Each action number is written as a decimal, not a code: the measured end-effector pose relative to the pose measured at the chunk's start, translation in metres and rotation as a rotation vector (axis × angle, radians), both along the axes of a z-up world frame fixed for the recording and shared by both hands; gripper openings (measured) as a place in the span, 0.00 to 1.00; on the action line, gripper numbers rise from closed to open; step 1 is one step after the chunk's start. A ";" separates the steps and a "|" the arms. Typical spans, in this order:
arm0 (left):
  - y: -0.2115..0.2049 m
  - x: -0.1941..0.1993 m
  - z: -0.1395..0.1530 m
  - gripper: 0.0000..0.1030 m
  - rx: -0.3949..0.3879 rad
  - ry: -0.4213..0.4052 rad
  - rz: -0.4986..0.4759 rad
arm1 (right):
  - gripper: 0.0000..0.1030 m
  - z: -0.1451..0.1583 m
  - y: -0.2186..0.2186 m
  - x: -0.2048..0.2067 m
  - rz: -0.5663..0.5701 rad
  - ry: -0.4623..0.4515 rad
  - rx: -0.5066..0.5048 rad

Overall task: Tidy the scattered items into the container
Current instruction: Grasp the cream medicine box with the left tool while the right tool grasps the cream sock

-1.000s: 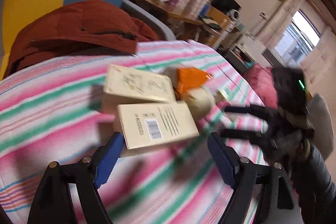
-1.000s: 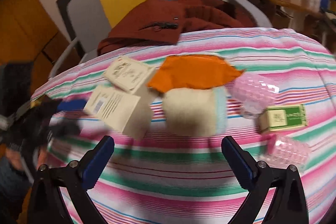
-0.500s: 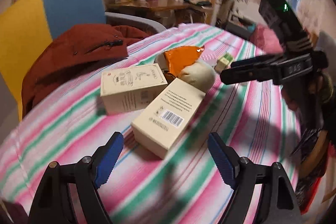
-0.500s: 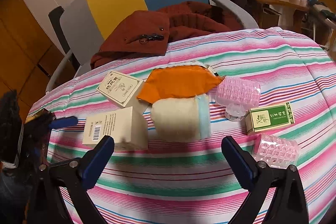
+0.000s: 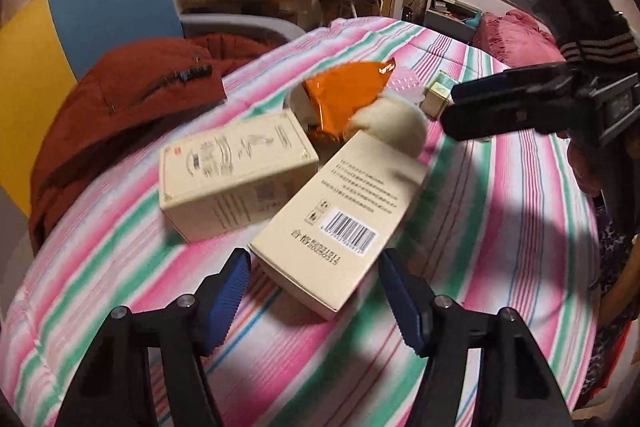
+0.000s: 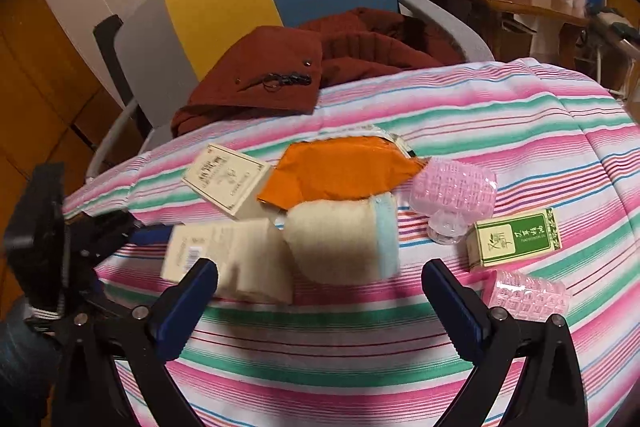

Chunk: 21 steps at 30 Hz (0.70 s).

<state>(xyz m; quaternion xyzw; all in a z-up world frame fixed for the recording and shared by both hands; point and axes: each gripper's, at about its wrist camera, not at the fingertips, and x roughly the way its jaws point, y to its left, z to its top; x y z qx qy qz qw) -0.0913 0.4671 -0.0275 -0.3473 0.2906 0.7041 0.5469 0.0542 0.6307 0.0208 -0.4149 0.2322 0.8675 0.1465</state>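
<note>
Cream cardboard, matte, printed with a barcode: the barcode box [image 5: 340, 211] is the item in hand, lying flat on the striped quilt [image 5: 500, 227], its near corner between the blue pads of my left gripper [image 5: 314, 297]. I judge the step as the first pick-up. Those jaws have just been narrowing, yet gaps show on both sides, so nothing is gripped. Next move, as I read it: ease forward, square the pads to the box's long faces, then close.

- Second box [image 5: 236, 173]: same cream card, ornate print, just beside the first, edges nearly touching.
- Orange pouch [image 6: 340, 171]: glossy, creased foil or plastic, resting on the items around it.
- Cream roll [image 6: 340, 243]: fuzzy, cylindrical, pale blue band at one end.
- Green carton [image 6: 516, 239]: small, crisp-edged.
- Two pink tubs [image 6: 454, 187], [image 6: 526, 293]: translucent, knobbly moulded plastic; the nearer lies on its side.
- Right gripper [image 6: 320, 311]: jaws wide, empty, hovering short of the roll.
- Rust jacket [image 6: 304, 71]: soft heap on the chair beyond.

Container: I cannot make out one for certain in either view.
</note>
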 end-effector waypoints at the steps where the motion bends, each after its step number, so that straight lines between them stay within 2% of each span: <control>1: 0.002 0.002 0.002 0.67 0.001 0.017 -0.012 | 1.00 -0.001 0.000 0.000 0.002 -0.002 -0.002; 5: 0.015 0.010 0.000 0.67 -0.031 0.040 -0.094 | 1.00 -0.001 0.001 0.000 -0.001 0.000 -0.001; 8: 0.019 0.015 -0.002 0.67 -0.040 0.046 -0.106 | 1.00 0.000 0.002 0.002 -0.012 0.006 0.004; 13: 0.010 0.010 -0.010 0.56 -0.003 -0.061 -0.065 | 1.00 0.002 0.001 0.001 -0.012 0.012 0.028; 15: 0.005 0.011 -0.011 0.53 0.006 -0.061 -0.035 | 1.00 0.003 0.000 0.001 -0.012 0.013 0.035; 21: -0.019 0.015 -0.010 0.52 0.014 -0.065 0.066 | 1.00 -0.002 0.001 -0.003 -0.031 -0.012 0.087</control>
